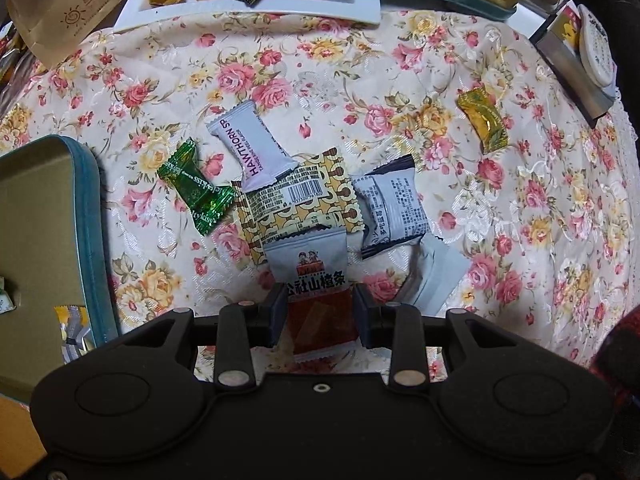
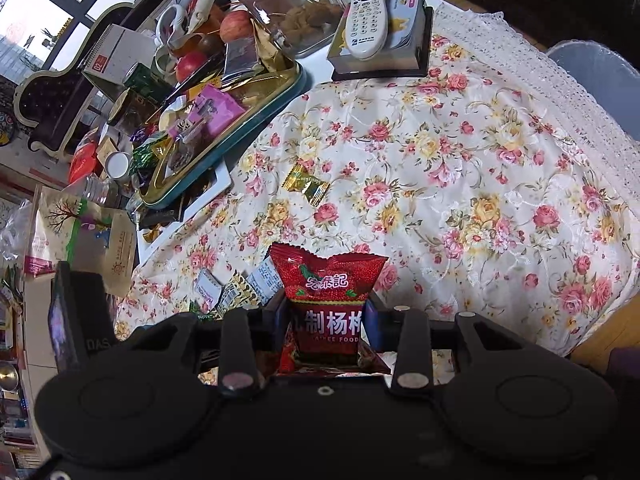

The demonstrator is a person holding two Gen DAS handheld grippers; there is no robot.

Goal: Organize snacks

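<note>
A: On the flowered cloth (image 1: 400, 80) covering the surface, a little heap of snacks is lying right in front of the left tool (image 1: 320, 312). Its fingers are pressing on both sides of a grey and orange packet (image 1: 310, 264), so it is clamped on that one.

B: And around it?

A: A yellow patterned packet (image 1: 296, 200) is sitting under the grey one's far end, a white hawthorn packet (image 1: 252, 144) is overlapping its top corner, and a green candy (image 1: 196, 188) is lying just beside it on the left. A grey packet with black trim (image 1: 390, 208) is resting on the right, with another pale wrapper (image 1: 436, 276) near it. A gold candy (image 1: 484, 120) is lying well apart, off to the right.

B: The tin?

A: An open blue-rimmed tin (image 1: 90, 216) is standing at the left edge with a couple of wrappers inside.

B: What is the right tool doing?

A: The right tool (image 2: 326, 320) is gripping a red packet (image 2: 328, 276), which is standing upright between the fingers above the cloth. Beyond it a gold-lined tray (image 2: 256, 108) is sitting full of sweets, and a remote (image 2: 368, 12) is lying on a small box (image 2: 404, 28) at the far edge.
</note>
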